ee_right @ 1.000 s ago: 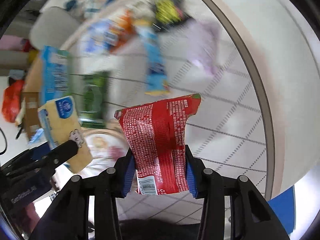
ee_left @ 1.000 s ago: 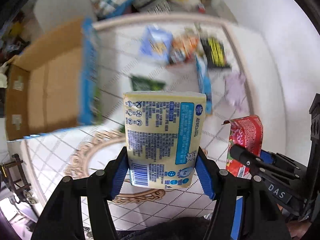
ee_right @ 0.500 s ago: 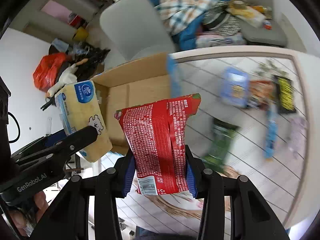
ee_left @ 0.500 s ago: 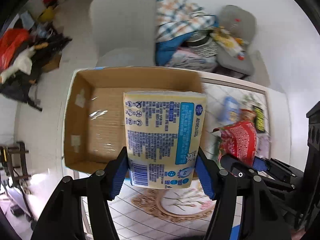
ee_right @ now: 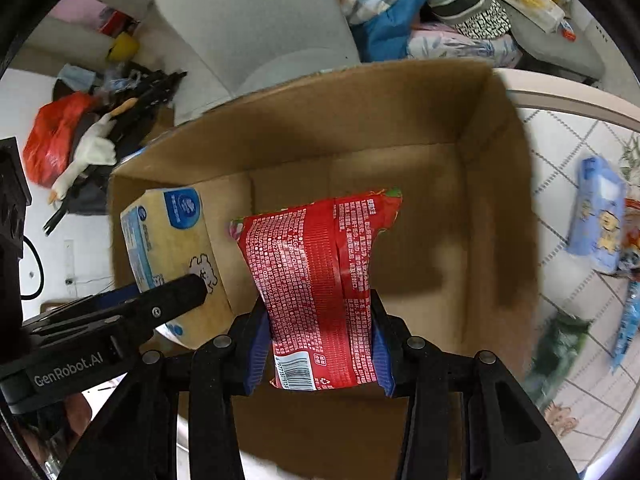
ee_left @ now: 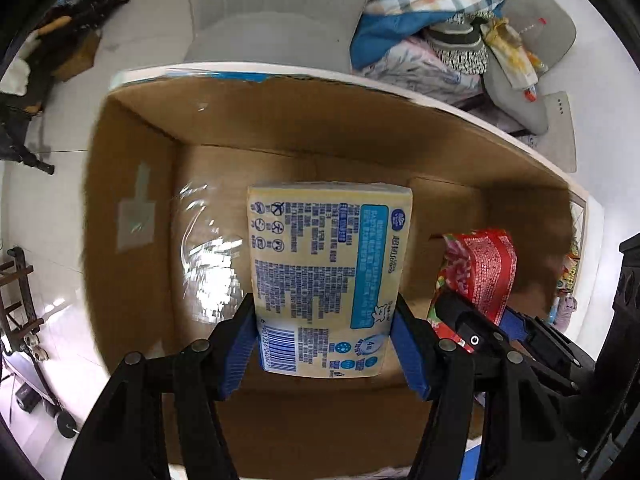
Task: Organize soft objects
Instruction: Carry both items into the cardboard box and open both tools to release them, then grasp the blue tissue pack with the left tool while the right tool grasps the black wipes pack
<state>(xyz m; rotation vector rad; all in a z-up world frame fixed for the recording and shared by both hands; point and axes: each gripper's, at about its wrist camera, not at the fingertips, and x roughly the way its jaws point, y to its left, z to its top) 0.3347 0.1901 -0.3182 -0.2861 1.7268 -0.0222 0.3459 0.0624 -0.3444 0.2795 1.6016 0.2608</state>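
My left gripper (ee_left: 324, 344) is shut on a yellow tissue pack (ee_left: 328, 272) with blue print, held upright over the open cardboard box (ee_left: 132, 184). My right gripper (ee_right: 318, 344) is shut on a red snack bag (ee_right: 316, 280), also above the box (ee_right: 496, 208). Both grippers point steeply down into the box, side by side. In the left wrist view the red bag (ee_left: 480, 268) hangs just right of the tissue pack; in the right wrist view the tissue pack (ee_right: 172, 240) sits at the left, pinched by the left gripper. No other item shows on the visible box floor.
The box stands on a tiled table (ee_right: 576, 152). Several soft packs lie on the table to the right: a blue pack (ee_right: 596, 220), a green packet (ee_right: 560, 344). Behind the box are a grey chair (ee_right: 248, 24) and a pile of clothes (ee_left: 432, 28).
Both grippers swept from the table's packs to above the open box, each carrying its item. The box now fills both views. Neither grip has changed.
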